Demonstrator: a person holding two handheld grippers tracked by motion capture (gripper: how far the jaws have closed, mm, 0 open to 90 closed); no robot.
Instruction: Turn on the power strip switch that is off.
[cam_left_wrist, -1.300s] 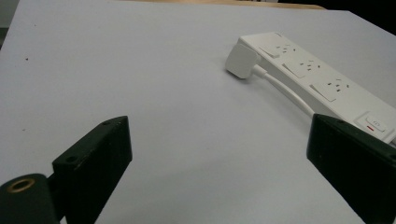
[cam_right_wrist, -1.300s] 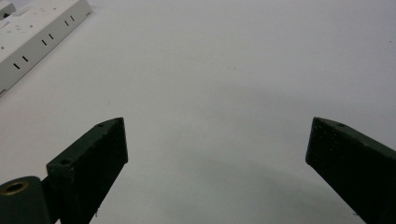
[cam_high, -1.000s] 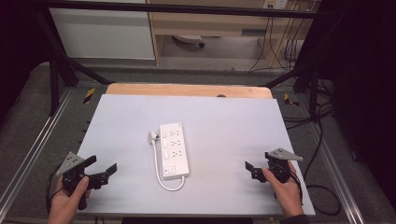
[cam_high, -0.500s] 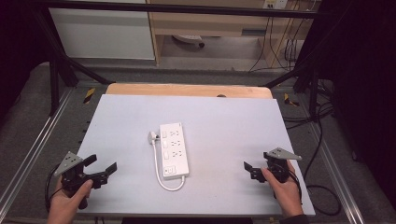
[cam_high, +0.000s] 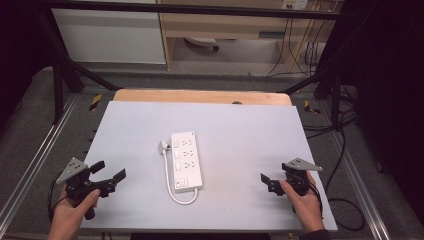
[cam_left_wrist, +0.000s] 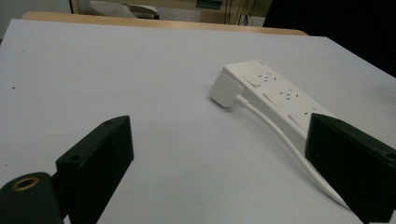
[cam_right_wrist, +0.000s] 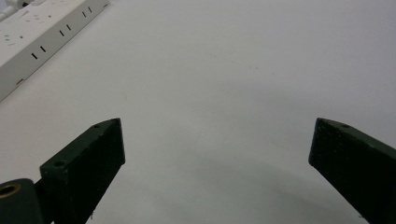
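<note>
Both the left gripper (cam_high: 109, 177) and the right gripper (cam_high: 267, 183) had their jaws spread wide, holding nothing above the table (cam_high: 240, 130). The white power strip (cam_high: 186, 160) lay mid-table between them, well apart from both.

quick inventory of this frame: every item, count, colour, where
power strip: 1, white, middle of the table, lying flat
plug: 1, white, on the table beside the strip's far left corner
cord: 1, white, curves from the plug round to the strip's near end
table: 1, pale grey top with a wooden far edge
left gripper: 1, black, near left corner, jaws apart, holding nothing
right gripper: 1, black, near right corner, jaws apart, holding nothing
</note>
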